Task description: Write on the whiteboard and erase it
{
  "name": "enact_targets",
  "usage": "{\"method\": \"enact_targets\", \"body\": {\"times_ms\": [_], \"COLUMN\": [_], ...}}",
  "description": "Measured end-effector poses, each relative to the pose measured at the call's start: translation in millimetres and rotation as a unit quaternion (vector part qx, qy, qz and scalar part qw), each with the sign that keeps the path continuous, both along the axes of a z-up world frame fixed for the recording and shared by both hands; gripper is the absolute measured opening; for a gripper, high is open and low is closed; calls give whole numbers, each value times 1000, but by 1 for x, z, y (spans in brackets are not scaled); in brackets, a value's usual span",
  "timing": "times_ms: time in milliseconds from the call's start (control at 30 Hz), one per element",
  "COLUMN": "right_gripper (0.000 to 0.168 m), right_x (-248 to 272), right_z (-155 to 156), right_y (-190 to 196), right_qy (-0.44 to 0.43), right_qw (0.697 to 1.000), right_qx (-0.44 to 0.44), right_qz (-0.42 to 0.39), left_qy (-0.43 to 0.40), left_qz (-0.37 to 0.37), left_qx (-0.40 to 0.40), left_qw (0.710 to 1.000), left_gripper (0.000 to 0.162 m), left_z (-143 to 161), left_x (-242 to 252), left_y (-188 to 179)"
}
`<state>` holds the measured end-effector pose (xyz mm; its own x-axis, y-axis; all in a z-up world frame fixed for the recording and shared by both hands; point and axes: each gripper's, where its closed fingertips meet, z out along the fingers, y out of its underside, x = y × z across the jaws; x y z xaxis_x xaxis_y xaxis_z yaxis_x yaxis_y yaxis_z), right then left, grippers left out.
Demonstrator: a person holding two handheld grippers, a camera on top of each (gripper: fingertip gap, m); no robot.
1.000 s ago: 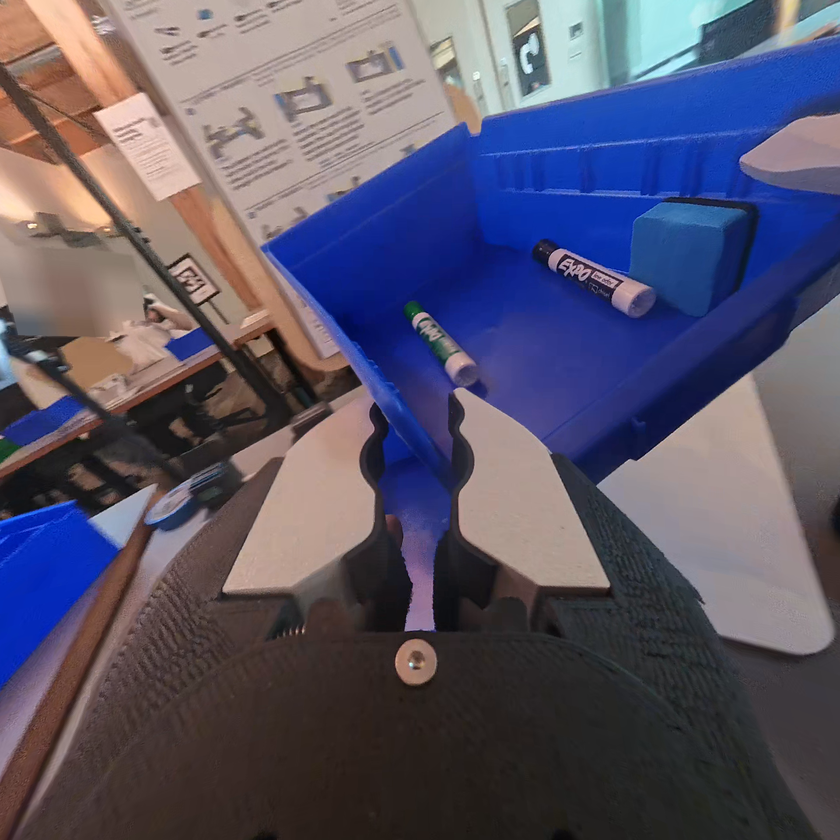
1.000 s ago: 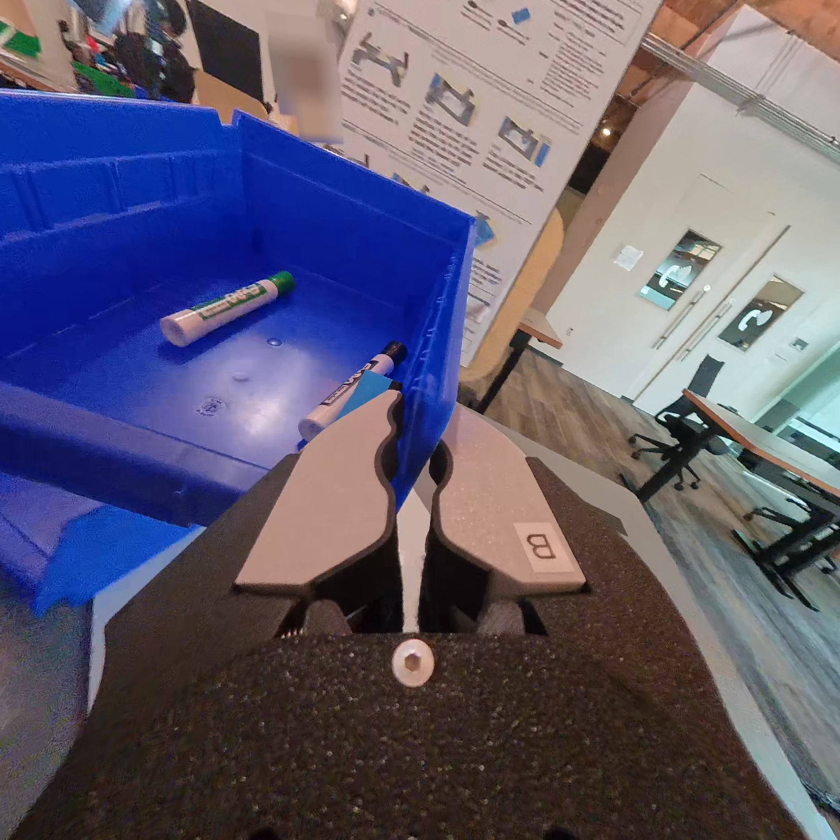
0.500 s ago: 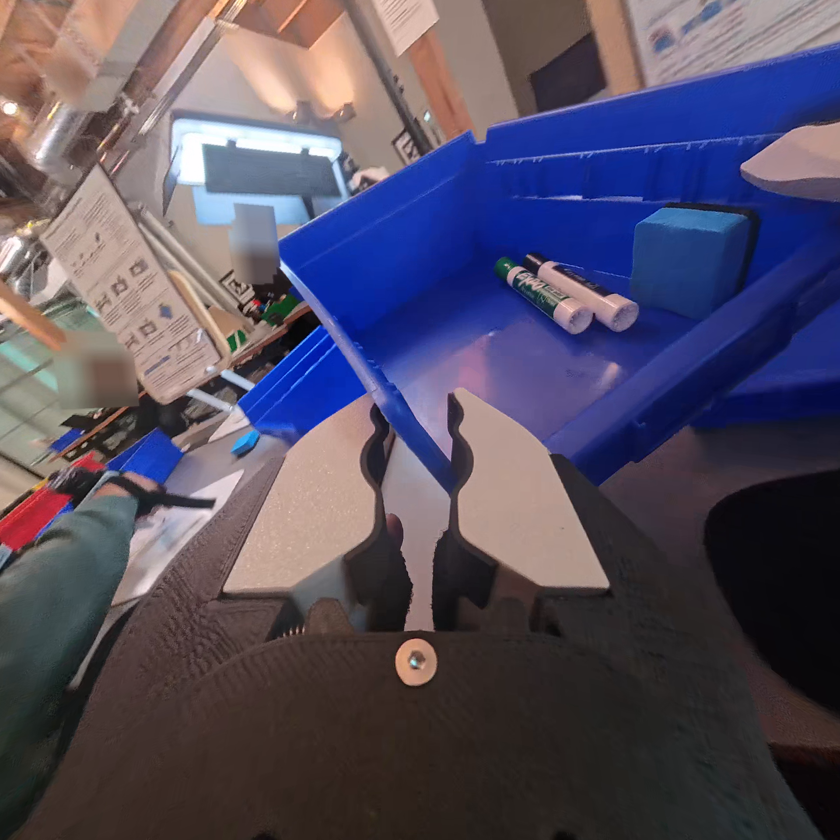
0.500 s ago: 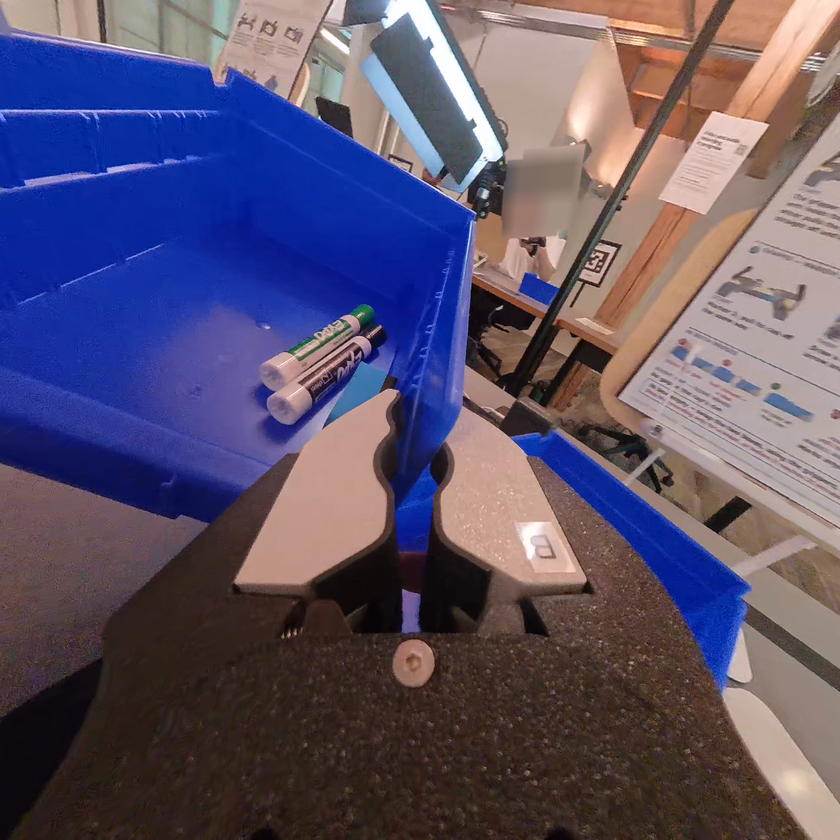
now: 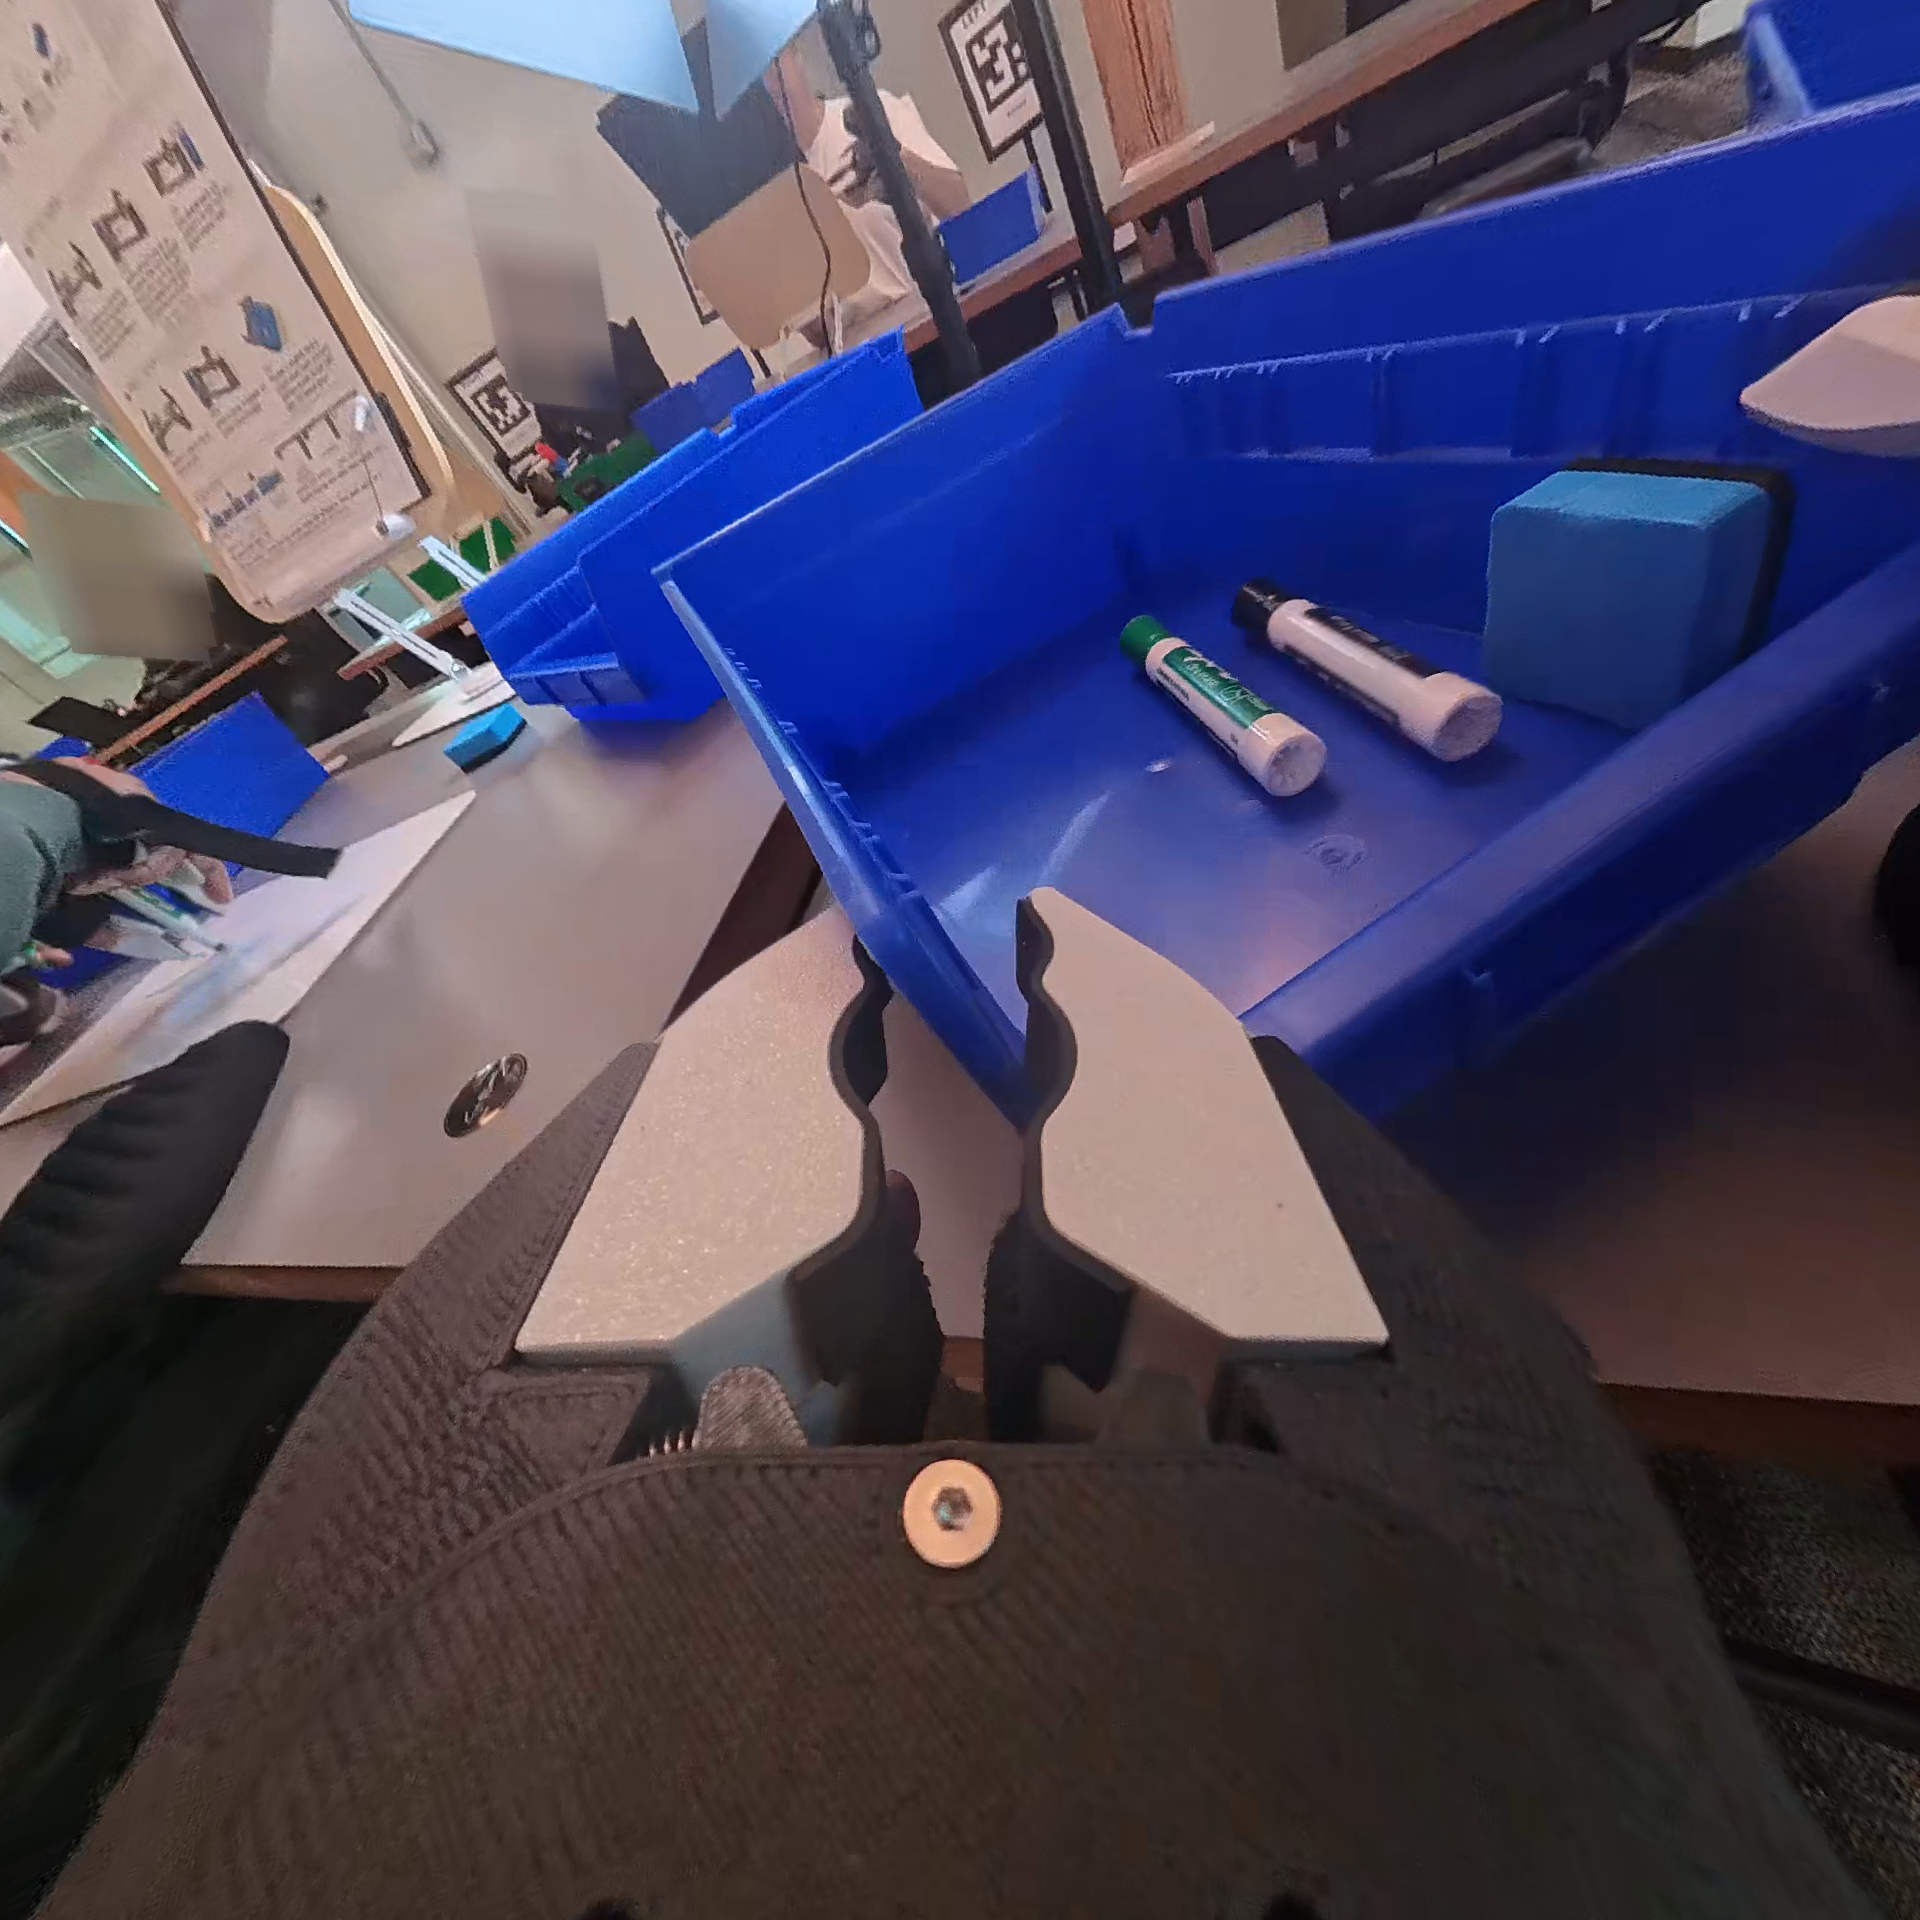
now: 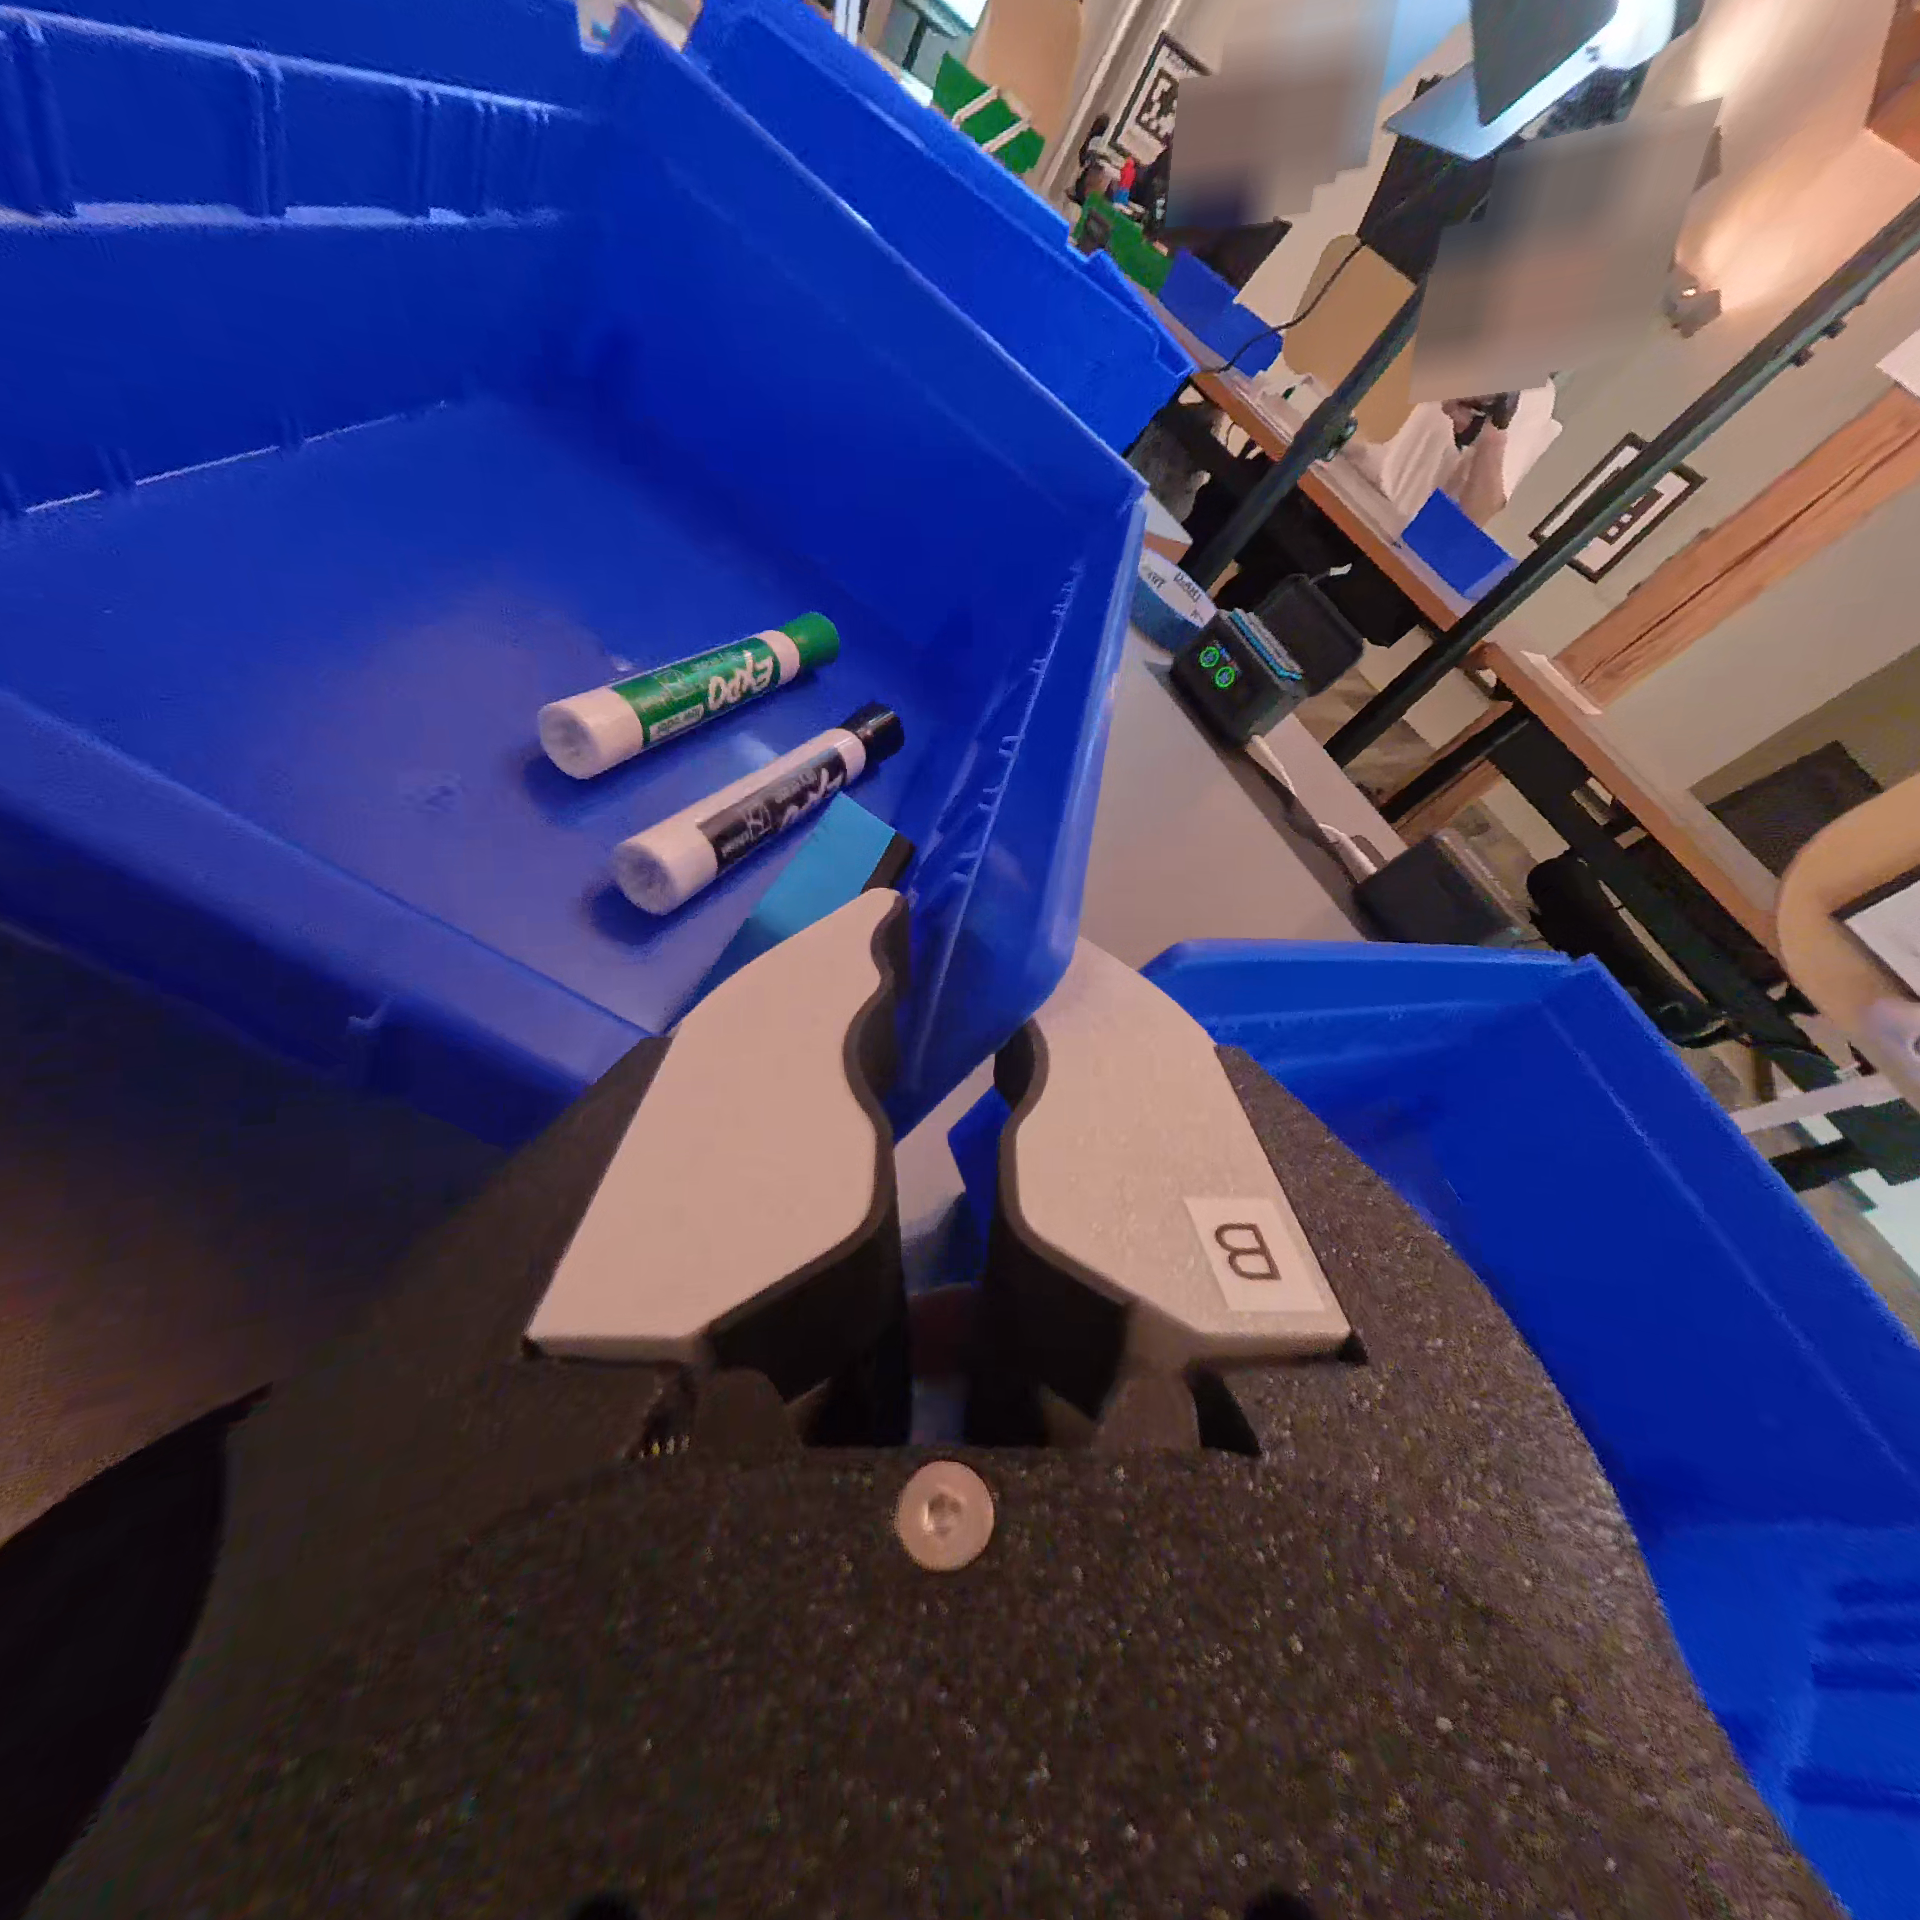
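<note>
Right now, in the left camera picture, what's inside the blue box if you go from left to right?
Inside the blue bin: green marker → black marker → blue eraser block.

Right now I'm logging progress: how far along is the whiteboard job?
Early, by the look of it. Done: nothing visible of writing or erasing. In hand: the left hand-held gripper and right hand-held gripper each clamp a side wall of the blue plastic bin. Left: the green-capped marker, black-capped marker and blue foam eraser lie loose inside, none grasped yet.
</note>
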<state>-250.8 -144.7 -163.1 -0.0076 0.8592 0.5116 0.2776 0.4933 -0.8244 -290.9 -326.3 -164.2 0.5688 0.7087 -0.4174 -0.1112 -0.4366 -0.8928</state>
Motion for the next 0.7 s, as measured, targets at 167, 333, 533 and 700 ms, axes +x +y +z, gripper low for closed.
{"method": "enact_targets", "body": {"times_ms": [167,333,533,700], "right_gripper": [19,87,118,121], "right_x": [-7,6,100,152], "right_z": [-18,1,105,60], "right_y": [-3,-23,37,141], "right_qy": [-35,6,269,200], "right_qw": [999,995,961,967], "right_qx": [-8,-42,-65,-65], "right_qz": [25,94,26,-142], "left_qy": [-11,-13,71,109], "left_qz": [16,7,50,-16], "left_qx": [-8,95,168,245], "left_qw": [1000,995,982,963], "left_gripper": [23,37,107,119], "left_z": [-16,-10,50,91], "left_x": [-7,-3,14,46], "left_y": [-3,-5,-36,-11]}}
